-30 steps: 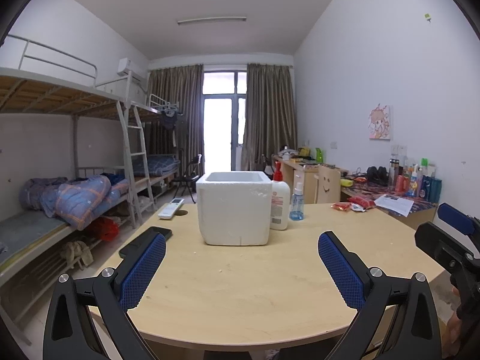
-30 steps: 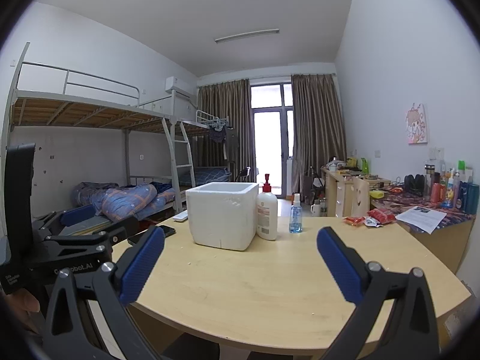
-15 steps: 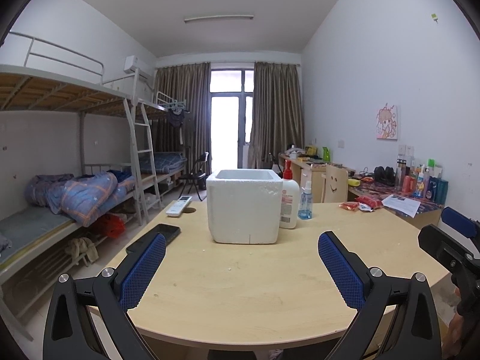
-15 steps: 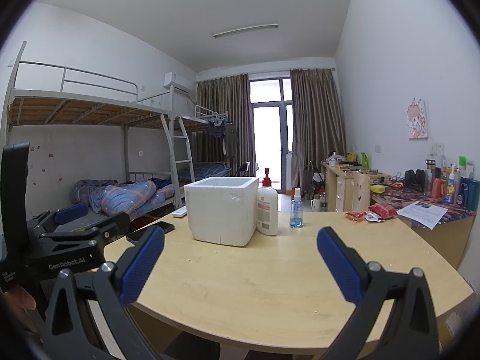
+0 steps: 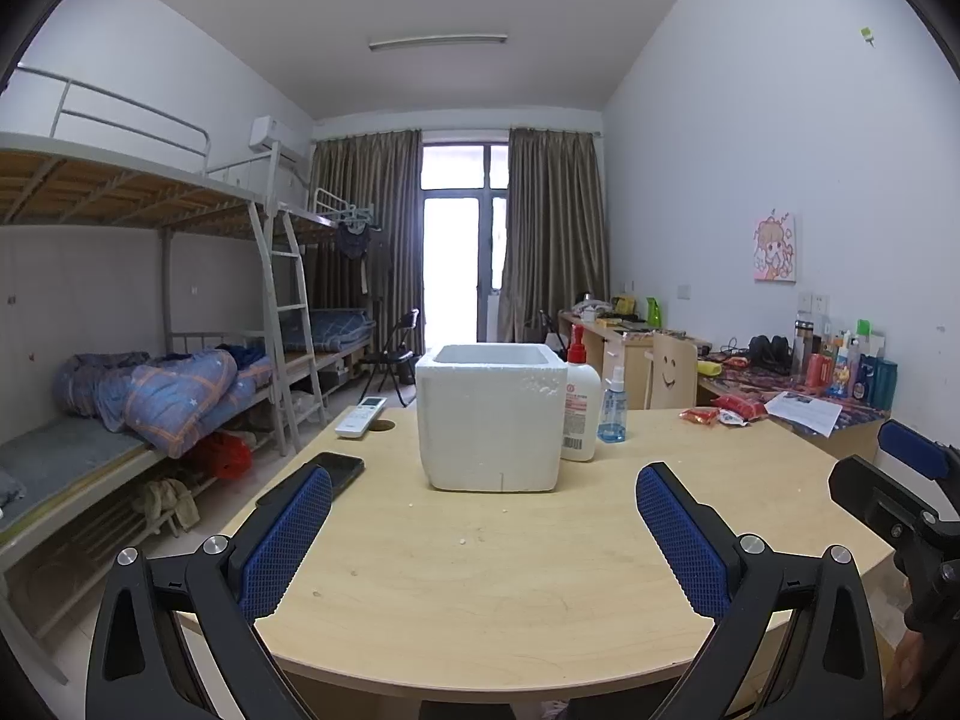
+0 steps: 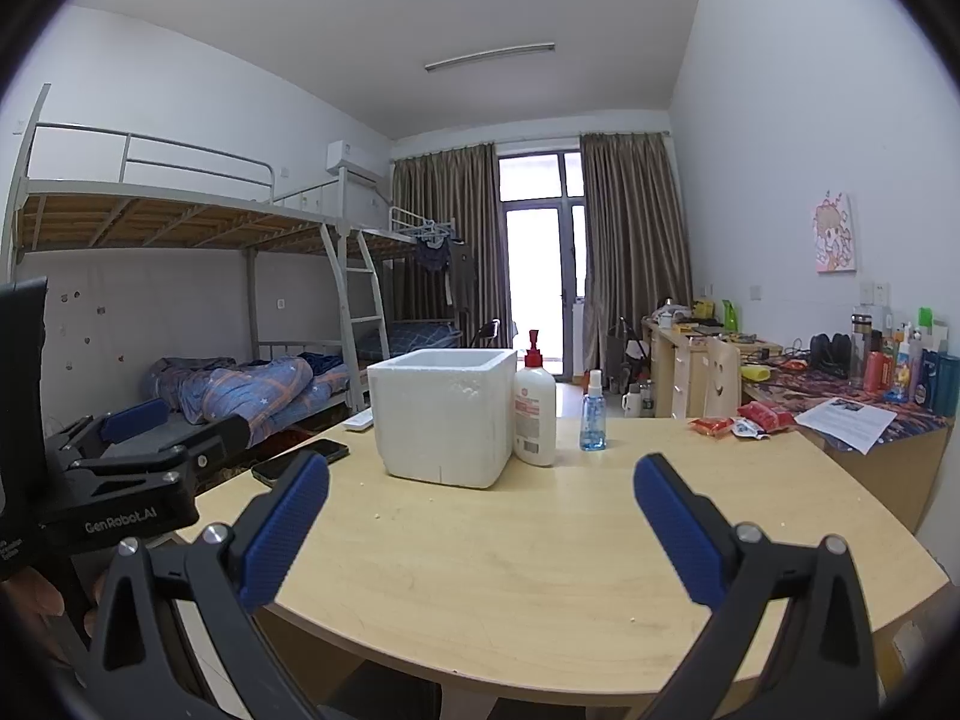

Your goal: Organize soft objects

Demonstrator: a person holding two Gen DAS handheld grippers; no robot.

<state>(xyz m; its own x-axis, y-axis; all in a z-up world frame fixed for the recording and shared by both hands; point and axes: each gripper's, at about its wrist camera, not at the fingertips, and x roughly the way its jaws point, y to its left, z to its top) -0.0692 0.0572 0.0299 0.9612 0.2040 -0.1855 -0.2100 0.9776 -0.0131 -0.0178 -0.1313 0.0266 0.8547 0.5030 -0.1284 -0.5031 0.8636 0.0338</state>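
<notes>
A white foam box (image 5: pixel 491 414) (image 6: pixel 444 414) stands open-topped on the round wooden table (image 5: pixel 480 588), with its inside hidden. Red and white soft packets (image 5: pixel 732 408) (image 6: pixel 750 420) lie at the table's far right edge. My left gripper (image 5: pixel 483 474) hovers over the near edge, open and holding nothing, pointing at the box. My right gripper (image 6: pixel 480 465) is beside it to the right, also open with nothing between its fingers. Each gripper shows in the other's view: the right gripper (image 5: pixel 900 480) at the right edge, the left gripper (image 6: pixel 138 450) at the left edge.
A white lotion pump bottle (image 5: pixel 579 402) and a blue spray bottle (image 5: pixel 612 408) stand right of the box. A black phone (image 5: pixel 330 474) and a white remote (image 5: pixel 360 417) lie left of it. Bunk beds with quilts line the left wall, and cluttered desks stand on the right.
Both views have drifted slightly, so the box sits a little further right in the left wrist view. Both grippers stayed open and nothing on the table moved.
</notes>
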